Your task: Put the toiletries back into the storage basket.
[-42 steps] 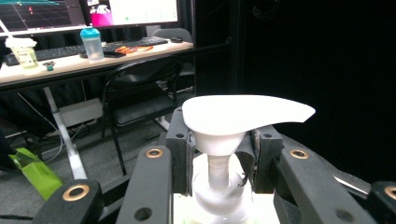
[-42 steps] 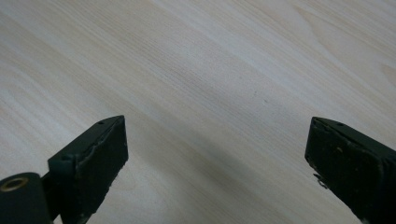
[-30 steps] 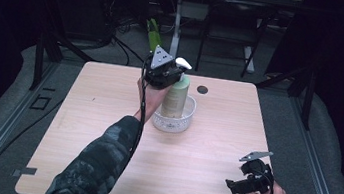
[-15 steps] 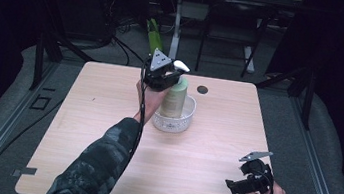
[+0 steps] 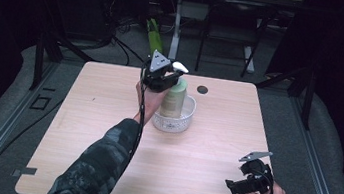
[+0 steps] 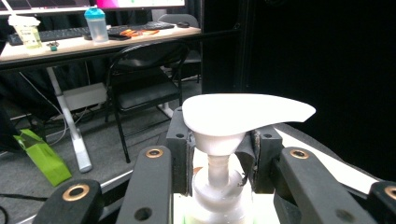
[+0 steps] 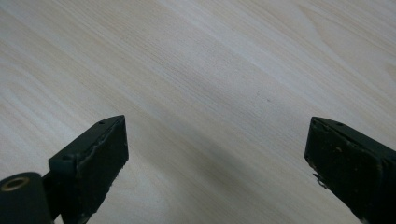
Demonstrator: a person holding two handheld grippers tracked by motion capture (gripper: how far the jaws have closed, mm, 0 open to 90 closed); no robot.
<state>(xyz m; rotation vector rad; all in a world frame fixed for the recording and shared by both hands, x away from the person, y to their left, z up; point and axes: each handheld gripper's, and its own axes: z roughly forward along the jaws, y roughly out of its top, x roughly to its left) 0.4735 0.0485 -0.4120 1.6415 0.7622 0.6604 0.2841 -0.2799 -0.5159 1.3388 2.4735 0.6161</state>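
Barely any change vs the earlier frames: left gripper [image 5: 165, 78] same spot at the pump neck, bottle [image 5: 174, 99] same place in the bowl [image 5: 184, 123], right gripper [image 5: 238, 185] parked as before.

Left side: clamped on the white neck under the pump head [image 6: 245, 113] of the bottle. Pads [image 6: 180, 154] pressing the stem from both sides in the left gripper view, spout pointing off to the right there. Grip looks solid, no gap visible.

Bottle location: upright, standing inside the clear round bowl, centre-back of the wooden table [image 5: 109, 99], near the small dark grommet [image 5: 202, 89]. Base hidden by the bowl wall, so can't tell whether seated on the bottom or slightly raised.

Right side: spread wide, nothing between, hovering over bare tabletop [image 7: 196, 93] at the near right corner. Well apart from the bowl. Idle.

Step in hand, best guess: grasp done at the pump neck, either just before a lift out of the bowl or just before release after setting down. Can't separate the two from this alone.

Next move, if lift: straight up until base clears the rim, no sideways pull or the light bowl drags or tips. Neck grip means bottle may swing; keep slow. Could bring right gripper in to pin the bowl rim.
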